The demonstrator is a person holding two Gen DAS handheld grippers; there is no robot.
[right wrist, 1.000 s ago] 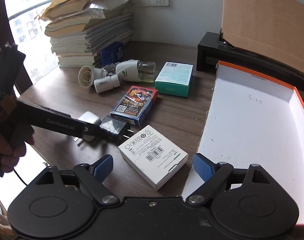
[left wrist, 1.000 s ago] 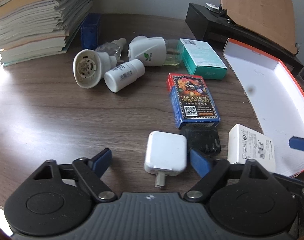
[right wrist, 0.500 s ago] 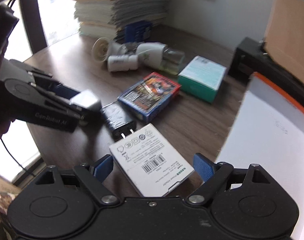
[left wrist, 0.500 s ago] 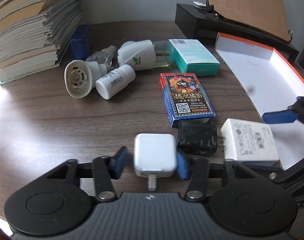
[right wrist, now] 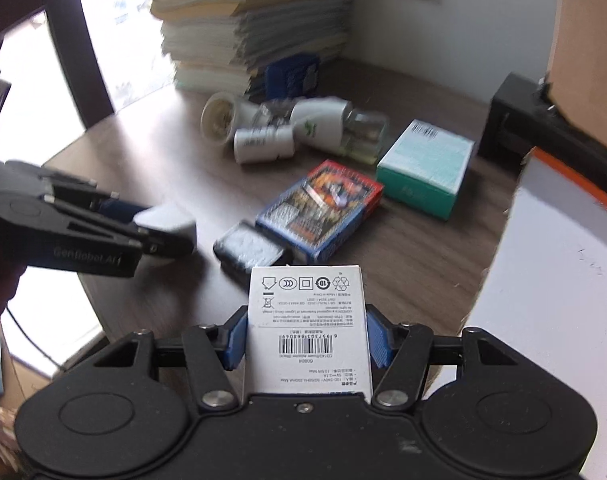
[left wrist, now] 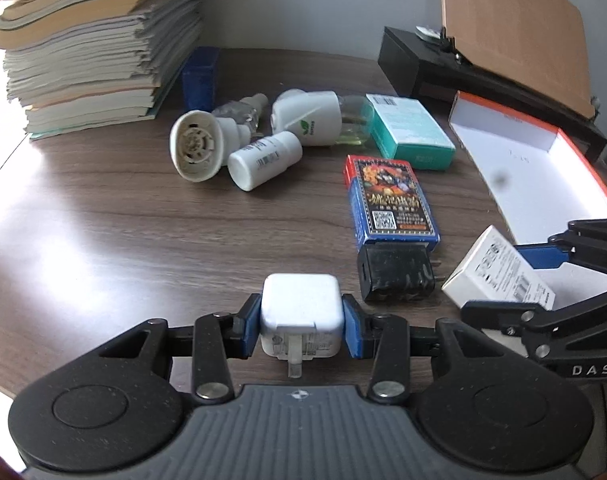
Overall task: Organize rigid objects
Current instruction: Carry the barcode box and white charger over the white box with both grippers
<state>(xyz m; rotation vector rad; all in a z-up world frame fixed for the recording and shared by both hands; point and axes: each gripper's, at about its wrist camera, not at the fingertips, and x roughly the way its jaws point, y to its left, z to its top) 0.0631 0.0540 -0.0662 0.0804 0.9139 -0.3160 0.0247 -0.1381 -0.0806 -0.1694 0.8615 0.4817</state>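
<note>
Both claws had just clamped down, after being wide open around their targets a second earlier. The left claw [left wrist: 301,326] was pinched onto the white charger cube [left wrist: 300,312], prongs pointing back at the camera. The right claw [right wrist: 306,342] had squeezed the sides of the white adapter box [right wrist: 307,320], which had been lying flat on the surface [left wrist: 123,216] before. So two rigid items were in hand at once, and I'd guess the next stop was the open orange-rimmed box [left wrist: 543,168] just to the right.

Readable stuff: the adapter box had a barcode and recycling marks, the left claw's arm read "GenRobot.AI" in the right view. Left behind: the black charger [left wrist: 395,274], touching the playing card box [left wrist: 391,204] with its QR code, then the teal box [left wrist: 409,132] and the white bottle [left wrist: 263,160].
</note>
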